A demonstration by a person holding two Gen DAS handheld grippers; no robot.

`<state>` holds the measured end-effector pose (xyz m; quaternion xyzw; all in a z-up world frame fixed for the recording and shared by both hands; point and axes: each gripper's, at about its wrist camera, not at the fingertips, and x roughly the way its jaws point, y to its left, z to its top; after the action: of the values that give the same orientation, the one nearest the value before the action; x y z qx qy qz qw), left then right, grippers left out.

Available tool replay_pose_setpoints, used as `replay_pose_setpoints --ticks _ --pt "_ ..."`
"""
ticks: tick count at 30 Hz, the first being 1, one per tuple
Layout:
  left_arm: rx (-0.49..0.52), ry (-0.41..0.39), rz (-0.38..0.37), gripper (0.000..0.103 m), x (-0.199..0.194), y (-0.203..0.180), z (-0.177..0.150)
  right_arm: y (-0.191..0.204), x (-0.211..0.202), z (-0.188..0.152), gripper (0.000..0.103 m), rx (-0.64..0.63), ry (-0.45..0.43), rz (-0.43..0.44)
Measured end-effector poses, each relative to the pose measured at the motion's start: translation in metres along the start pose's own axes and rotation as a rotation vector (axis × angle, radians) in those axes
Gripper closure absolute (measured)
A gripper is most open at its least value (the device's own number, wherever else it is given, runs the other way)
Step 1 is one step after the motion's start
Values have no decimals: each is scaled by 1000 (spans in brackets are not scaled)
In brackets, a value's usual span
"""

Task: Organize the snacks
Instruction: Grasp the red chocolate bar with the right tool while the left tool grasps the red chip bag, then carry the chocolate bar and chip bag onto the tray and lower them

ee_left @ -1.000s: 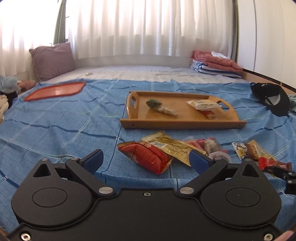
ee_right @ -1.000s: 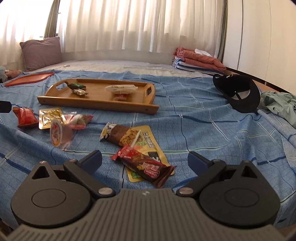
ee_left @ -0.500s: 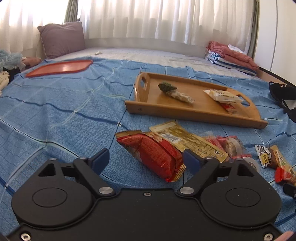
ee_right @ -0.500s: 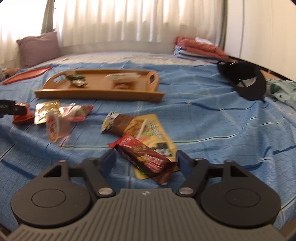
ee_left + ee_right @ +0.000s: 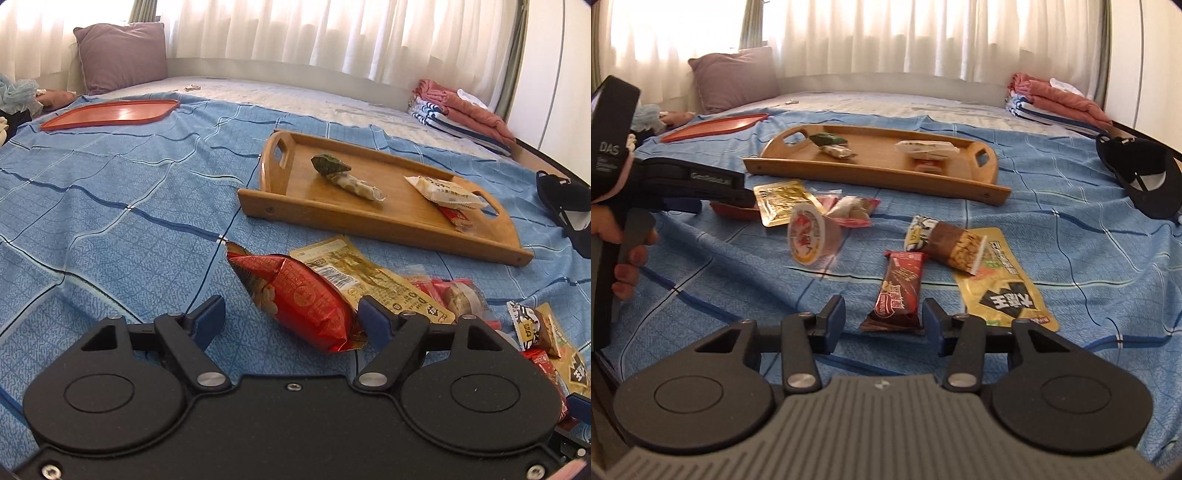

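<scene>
Task looked partly done: wooden tray at the bed's far middle held three snacks; about seven packets lay loose on the blue bedsheet in front of it. Left gripper sat low, jaws spread, straddling the red snack bag, right pad touching it, not clenched. Right gripper was low too, jaws apart around the end of the dark red chocolate bar, not gripping.

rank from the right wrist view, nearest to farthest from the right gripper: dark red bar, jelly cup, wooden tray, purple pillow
1. dark red bar, between the right gripper's fingers
2. jelly cup, ahead left
3. wooden tray, mid-bed
4. purple pillow, far left by the curtains
</scene>
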<state>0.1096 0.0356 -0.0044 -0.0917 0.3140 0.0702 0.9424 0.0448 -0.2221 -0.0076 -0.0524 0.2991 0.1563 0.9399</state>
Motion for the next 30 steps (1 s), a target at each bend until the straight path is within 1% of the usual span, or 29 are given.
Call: replay_pose_setpoints --ticks 3,4,5,6,7,8,9,11,12,13,14,18,23,26,30 --pt "-4 -5 5 23 -1 0 1 5 2 0 50 -9 -28 -40" --pt "-5 -9 8 18 -1 1 2 4 4 1 50 1 -32 -47" --pt "-8 -8 11 15 0 1 3 2 5 2 50 13 -34 -53" --pt "-14 -1 11 12 2 2 4 1 7 2 52 28 -35 -69" --pt "-25 10 9 12 5 3 5 1 10 3 55 40 -31 -78" --pt "-34 23 8 12 9 4 6 0 13 4 64 48 -23 -81" --pt "-39 29 12 13 12 5 6 0 15 4 69 54 -17 -92" --pt "-31 21 16 16 12 5 6 1 18 3 69 56 -18 -100" --pt "-28 19 11 21 12 5 6 1 19 3 70 58 -18 -101" --pt "-25 15 -1 34 11 5 5 2 20 3 70 61 -17 -98" --pt "-20 14 -18 44 9 5 5 1 21 4 70 65 -15 -95" --pt "-2 2 -31 49 0 2 4 0 21 7 73 75 -5 -78" --pt "58 -41 -41 50 -18 -3 4 -1 18 13 74 102 4 -29" --pt "104 -75 -60 50 -31 -7 12 -1 15 18 75 112 3 -12" --pt "132 -88 -100 50 -41 -12 30 -6 11 32 75 148 -12 11"
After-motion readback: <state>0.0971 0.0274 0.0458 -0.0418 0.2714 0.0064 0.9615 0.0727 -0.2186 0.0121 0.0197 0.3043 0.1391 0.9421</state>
